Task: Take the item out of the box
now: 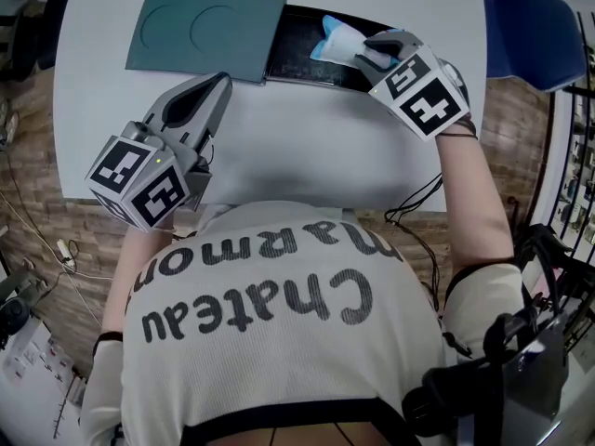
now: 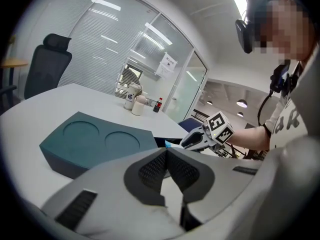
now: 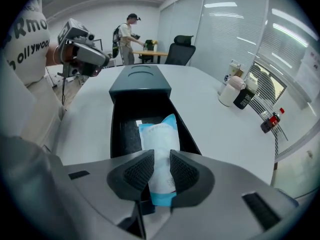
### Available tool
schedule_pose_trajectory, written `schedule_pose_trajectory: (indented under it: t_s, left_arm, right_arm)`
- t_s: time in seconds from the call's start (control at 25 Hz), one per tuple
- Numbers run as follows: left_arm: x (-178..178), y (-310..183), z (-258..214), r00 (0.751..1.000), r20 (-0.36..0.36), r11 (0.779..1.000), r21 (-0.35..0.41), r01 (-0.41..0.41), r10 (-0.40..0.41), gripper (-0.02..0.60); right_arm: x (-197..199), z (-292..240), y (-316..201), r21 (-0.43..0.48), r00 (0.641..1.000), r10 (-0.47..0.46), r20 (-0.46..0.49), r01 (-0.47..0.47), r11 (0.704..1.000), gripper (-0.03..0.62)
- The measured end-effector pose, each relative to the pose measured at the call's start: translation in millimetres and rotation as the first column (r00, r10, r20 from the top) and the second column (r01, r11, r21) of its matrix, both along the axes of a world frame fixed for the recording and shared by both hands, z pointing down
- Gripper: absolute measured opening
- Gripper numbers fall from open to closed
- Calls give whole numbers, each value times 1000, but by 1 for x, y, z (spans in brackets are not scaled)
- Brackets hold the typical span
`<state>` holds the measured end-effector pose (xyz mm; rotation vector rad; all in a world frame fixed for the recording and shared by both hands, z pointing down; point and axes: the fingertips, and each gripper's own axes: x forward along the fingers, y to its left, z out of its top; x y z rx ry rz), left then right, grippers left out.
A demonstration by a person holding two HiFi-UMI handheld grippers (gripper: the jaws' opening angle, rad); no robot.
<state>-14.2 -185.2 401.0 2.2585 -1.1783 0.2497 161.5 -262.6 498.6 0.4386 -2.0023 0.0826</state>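
A long black box (image 1: 302, 59) lies open at the far side of the white table, its teal lid (image 1: 204, 31) slid off to the left. A white-and-blue packet (image 1: 337, 43) leans out of the box's right end. My right gripper (image 1: 376, 56) is at that end. In the right gripper view the packet (image 3: 159, 134) runs between the two pads of the right gripper (image 3: 161, 168), whose jaws stand apart on either side of it. My left gripper (image 1: 219, 87) hovers over the bare table in front of the lid (image 2: 95, 143), jaws together with nothing in them.
The round table edge (image 1: 279, 204) runs close to the person's body. A blue chair (image 1: 525, 31) stands at the right. Cups and bottles (image 3: 236, 91) sit on the far side of the table. An office chair (image 3: 180, 48) and a person (image 3: 127, 34) are beyond the table.
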Motion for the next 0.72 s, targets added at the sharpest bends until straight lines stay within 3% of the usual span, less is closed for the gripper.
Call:
schedule_pose_trajectory:
  t_s: [0.4,0.6,0.72]
  left_arm:
    - [8,-3,4,1000,-6,1000,-1,-19,19,-15]
    - [14,-3,7,999,-15,999,-8,-31,31,-15]
    - [16,-3,8,999,-16,999,-6,-33,33,-15]
  right_arm:
    - [-2,8,0,-42,987,-61,-150,56,998,95]
    - [-1,12,-3,-12,970,-77,-230,76,997,95]
    - [0,16,-1,-24,975,-76,-211,72,997,92]
